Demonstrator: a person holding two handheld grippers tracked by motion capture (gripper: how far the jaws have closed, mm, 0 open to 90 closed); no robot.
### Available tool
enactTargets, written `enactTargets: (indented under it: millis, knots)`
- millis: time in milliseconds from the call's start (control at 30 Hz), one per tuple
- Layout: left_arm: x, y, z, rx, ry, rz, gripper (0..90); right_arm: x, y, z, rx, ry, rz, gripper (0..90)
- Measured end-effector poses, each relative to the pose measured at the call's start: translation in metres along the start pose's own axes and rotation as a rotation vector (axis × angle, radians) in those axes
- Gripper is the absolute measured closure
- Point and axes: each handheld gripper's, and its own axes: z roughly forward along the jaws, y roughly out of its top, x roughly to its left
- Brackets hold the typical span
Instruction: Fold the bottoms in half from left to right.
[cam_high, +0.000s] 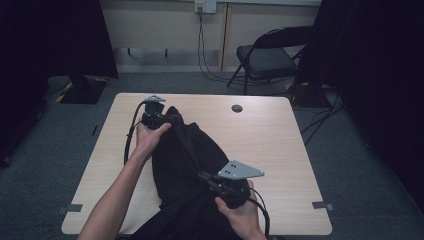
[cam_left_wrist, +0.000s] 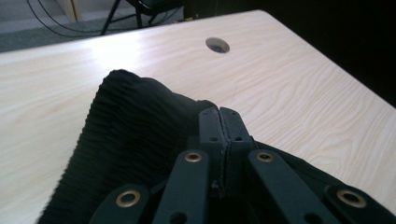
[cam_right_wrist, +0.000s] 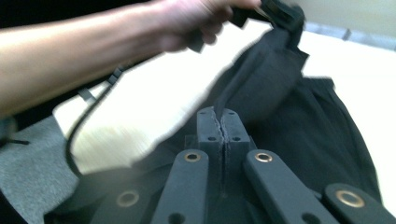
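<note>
From the high view, a black garment (cam_high: 185, 165) lies bunched on the light wood table (cam_high: 280, 145), with the left gripper (cam_high: 172, 120) pinching its far end and the right gripper (cam_high: 202, 176) clamped on its near middle. The left gripper view has the jaws pressed together on ribbed black cloth, next to a cable hole (cam_left_wrist: 217, 45). The right gripper view shows its jaws squeezing a fold too, and the left hand (cam_right_wrist: 196, 21) is up top, blurry. No readable labels or writing anywhere.

no readable text, labels or numbers anywhere
</note>
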Motion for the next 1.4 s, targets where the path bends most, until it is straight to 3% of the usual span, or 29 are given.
enactTargets:
  millis: [33,233,333,400,467,533,600,700,767,867,900,967,1000,1033,1067,1100,1133,1167,1200,1233,1300,1367,1400]
  knots:
    - [-0.003,-0.002,0.01,0.024,0.003,0.0,89.2,-0.01,-0.012,-0.003,0.033,-0.023,0.008,88.7]
    - [-0.012,-0.005,0.038,0.046,-0.019,0.0,87.6,-0.034,-0.043,-0.009,0.105,-0.088,0.04,88.2]
    - [-0.016,-0.008,0.046,0.029,-0.022,-0.012,78.5,-0.042,-0.053,-0.008,0.137,-0.097,0.061,87.4]
    - [-0.021,-0.011,0.051,0.008,-0.022,0.023,71.2,-0.053,-0.071,-0.003,0.21,-0.13,0.087,86.0]
    - [-0.021,-0.011,0.05,0.001,-0.005,0.019,61.8,-0.056,-0.075,-0.002,0.233,-0.142,0.091,86.0]
    - [-0.019,-0.011,0.039,-0.007,0.004,0.036,60.7,-0.062,-0.081,-0.003,0.28,-0.173,0.08,85.9]
    - [-0.017,-0.012,0.029,-0.001,0.006,0.055,57.6,-0.065,-0.083,-0.005,0.289,-0.195,0.081,83.3]
    - [-0.016,-0.019,0.017,-0.009,0.002,0.072,57.1,-0.068,-0.085,-0.01,0.293,-0.22,0.079,84.6]
    - [-0.014,-0.035,0.002,0.013,0.005,0.089,58.1,-0.074,-0.086,-0.018,0.305,-0.254,0.069,81.9]
    - [-0.011,-0.048,-0.005,0.015,-0.012,0.077,62.3,-0.077,-0.087,-0.021,0.298,-0.256,0.089,79.3]
    - [-0.012,-0.06,-0.01,0.049,-0.022,0.104,64.8,-0.076,-0.085,-0.02,0.273,-0.227,0.108,77.1]
    - [-0.014,-0.066,-0.012,0.059,-0.03,0.116,69.8,-0.073,-0.084,-0.018,0.267,-0.217,0.092,76.4]
    - [-0.016,-0.072,-0.015,0.076,-0.049,0.127,69.8,-0.069,-0.083,-0.015,0.262,-0.207,0.074,76.4]
    - [-0.026,-0.084,-0.02,0.112,-0.089,0.157,73.7,-0.06,-0.081,-0.008,0.264,-0.166,0.031,76.0]
    - [-0.026,-0.084,-0.02,0.112,-0.089,0.157,74.1,-0.055,-0.081,-0.004,0.265,-0.147,0.02,75.6]
    - [-0.037,-0.096,-0.024,0.162,-0.109,0.207,74.1,-0.052,-0.082,0.0,0.274,-0.128,0.007,75.2]
    - [-0.037,-0.096,-0.024,0.162,-0.109,0.207,73.9,-0.048,-0.084,0.006,0.297,-0.109,-0.004,73.8]
    - [-0.047,-0.109,-0.03,0.188,-0.134,0.21,72.6,-0.046,-0.086,0.011,0.322,-0.105,-0.01,72.8]
    - [-0.047,-0.109,-0.03,0.188,-0.134,0.21,70.9,-0.046,-0.086,0.011,0.322,-0.105,-0.01,72.8]
    - [-0.053,-0.121,-0.035,0.205,-0.125,0.229,68.7,-0.046,-0.093,0.02,0.38,-0.128,-0.01,72.9]
    - [-0.054,-0.127,-0.035,0.223,-0.118,0.24,65.6,-0.052,-0.098,0.023,0.411,-0.155,-0.002,72.1]
    - [-0.051,-0.138,-0.03,0.266,-0.08,0.255,65.1,-0.056,-0.101,0.024,0.428,-0.174,0.005,71.9]
    - [-0.049,-0.141,-0.026,0.275,-0.061,0.238,64.9,-0.062,-0.103,0.023,0.419,-0.178,0.007,71.4]
